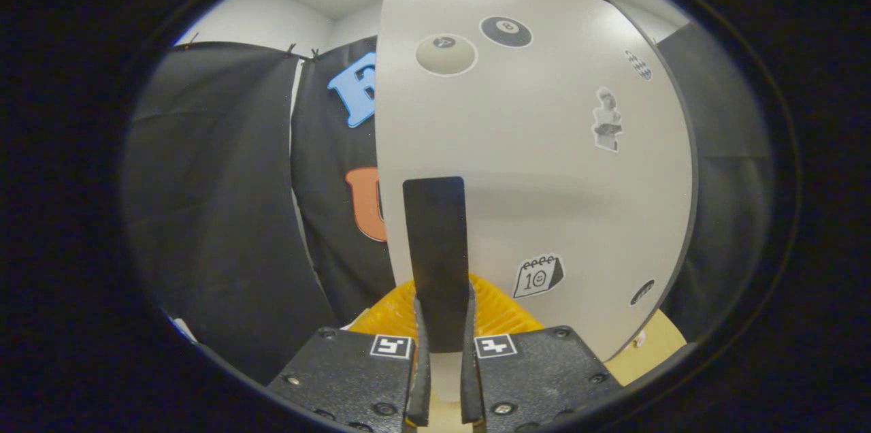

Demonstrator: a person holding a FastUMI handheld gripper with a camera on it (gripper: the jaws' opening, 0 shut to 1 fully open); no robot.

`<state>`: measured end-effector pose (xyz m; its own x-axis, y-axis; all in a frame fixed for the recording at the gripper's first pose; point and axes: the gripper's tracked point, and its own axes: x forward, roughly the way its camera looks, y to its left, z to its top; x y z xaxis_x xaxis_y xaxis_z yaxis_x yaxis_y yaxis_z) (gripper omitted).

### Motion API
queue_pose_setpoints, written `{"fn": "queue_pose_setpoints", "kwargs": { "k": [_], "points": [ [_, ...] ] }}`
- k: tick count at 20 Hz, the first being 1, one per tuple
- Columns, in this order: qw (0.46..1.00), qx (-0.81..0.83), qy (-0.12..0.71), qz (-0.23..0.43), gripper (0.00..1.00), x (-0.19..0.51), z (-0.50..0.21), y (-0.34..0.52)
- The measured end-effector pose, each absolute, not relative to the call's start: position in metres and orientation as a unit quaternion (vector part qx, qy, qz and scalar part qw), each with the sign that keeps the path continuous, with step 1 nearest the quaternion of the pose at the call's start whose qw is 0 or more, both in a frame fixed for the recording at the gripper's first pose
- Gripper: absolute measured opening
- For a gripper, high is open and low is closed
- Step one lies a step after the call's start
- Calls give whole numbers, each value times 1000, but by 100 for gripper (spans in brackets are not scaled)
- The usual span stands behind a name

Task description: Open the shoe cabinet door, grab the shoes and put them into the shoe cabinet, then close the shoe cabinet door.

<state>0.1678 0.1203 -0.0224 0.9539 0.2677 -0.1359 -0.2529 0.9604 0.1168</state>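
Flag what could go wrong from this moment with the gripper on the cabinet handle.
1. The gripper pinches only the lower end of the black handle, so it could slip off mid-swing.
2. The door stands very close, so a crooked pull might scrape it.
3. The yellow ribbed item behind the handle could snag.

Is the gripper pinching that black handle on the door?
Yes, the gripper has both fingers closed against the sides of the black handle on the cabinet door.
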Motion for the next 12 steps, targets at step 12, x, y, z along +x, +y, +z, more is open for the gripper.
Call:
{"fn": "queue_pose_setpoints", "kwargs": {
  "k": [12],
  "points": [
    [974, 46, 78, 210, 20, 118, -22, 95]
  ]
}}
